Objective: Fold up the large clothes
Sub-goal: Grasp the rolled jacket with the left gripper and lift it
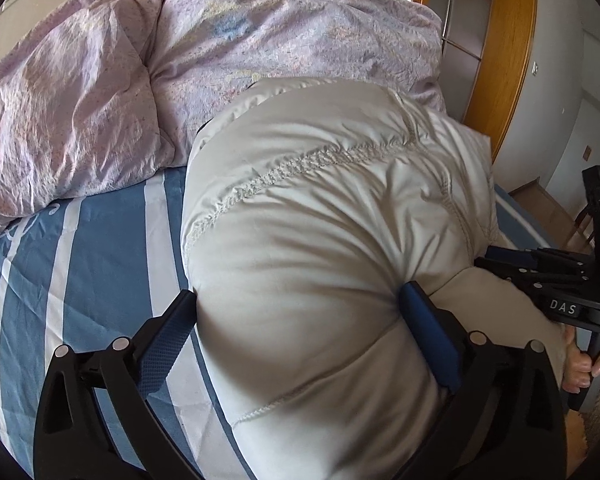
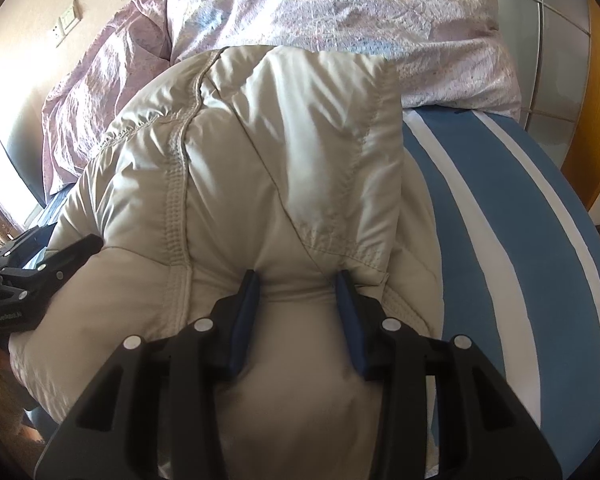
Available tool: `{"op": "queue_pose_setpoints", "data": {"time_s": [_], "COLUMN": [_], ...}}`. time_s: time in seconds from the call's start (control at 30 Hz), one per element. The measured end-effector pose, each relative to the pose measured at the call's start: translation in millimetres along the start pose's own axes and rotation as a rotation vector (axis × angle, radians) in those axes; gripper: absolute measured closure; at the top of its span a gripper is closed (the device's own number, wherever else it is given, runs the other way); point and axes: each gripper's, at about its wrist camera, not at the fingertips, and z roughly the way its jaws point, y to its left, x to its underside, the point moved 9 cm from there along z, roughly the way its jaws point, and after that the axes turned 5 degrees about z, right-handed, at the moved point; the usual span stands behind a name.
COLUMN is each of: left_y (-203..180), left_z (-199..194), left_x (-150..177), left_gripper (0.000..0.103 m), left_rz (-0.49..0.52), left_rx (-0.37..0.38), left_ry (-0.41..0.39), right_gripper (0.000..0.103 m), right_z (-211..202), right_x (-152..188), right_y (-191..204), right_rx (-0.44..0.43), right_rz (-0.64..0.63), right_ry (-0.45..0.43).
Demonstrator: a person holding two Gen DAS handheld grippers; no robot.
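Observation:
A puffy beige padded jacket (image 1: 320,200) lies bunched on the bed, its stitched seams facing up. My left gripper (image 1: 298,292) straddles a thick bulge of it with the jaws spread wide. The right pad (image 1: 432,340) touches the fabric, and the left pad (image 1: 168,344) stands beside the jacket's edge with its face bare. My right gripper (image 2: 297,276) is shut on a pinched fold at the near end of the jacket (image 2: 260,160). It also shows at the right of the left wrist view as the right gripper (image 1: 500,260), fingers buried in fabric.
The bed has a blue and white striped sheet (image 1: 80,260). A crumpled pink duvet (image 1: 100,80) is piled behind the jacket. A wooden door frame (image 1: 504,60) stands at the right. A person's hand (image 1: 580,364) grips the right gripper's handle.

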Motion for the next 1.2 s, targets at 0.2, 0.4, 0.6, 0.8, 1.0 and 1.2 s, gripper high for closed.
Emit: {"op": "queue_pose_setpoints", "data": {"time_s": [0.2, 0.4, 0.6, 0.8, 1.0, 1.2], "left_y": [30, 71, 65, 55, 51, 45], "left_z": [-30, -35, -17, -6, 5, 11], "left_x": [-4, -1, 9, 12, 15, 18], "left_gripper": [0.002, 0.002, 0.002, 0.002, 0.001, 0.001], "left_rz": [-0.167, -0.416, -0.435, -0.448, -0.492, -0.525], "left_rx": [0.092, 0.263, 0.323, 0.383, 0.460, 0.530], "left_ry": [0.013, 0.034, 0.111, 0.142, 0.166, 0.180], "right_gripper": [0.002, 0.002, 0.002, 0.002, 0.002, 0.002], "right_z": [-37, -52, -13, 12, 30, 38], "right_x": [-16, -36, -35, -24, -12, -6], "right_y": [-5, -27, -51, -52, -37, -26], "right_rx": [0.119, -0.085, -0.216, -0.281, -0.391, -0.426], "right_rz": [0.050, 0.239, 0.413, 0.467, 0.464, 0.408], "right_ry": [0.015, 0.019, 0.183, 0.282, 0.383, 0.424]}}
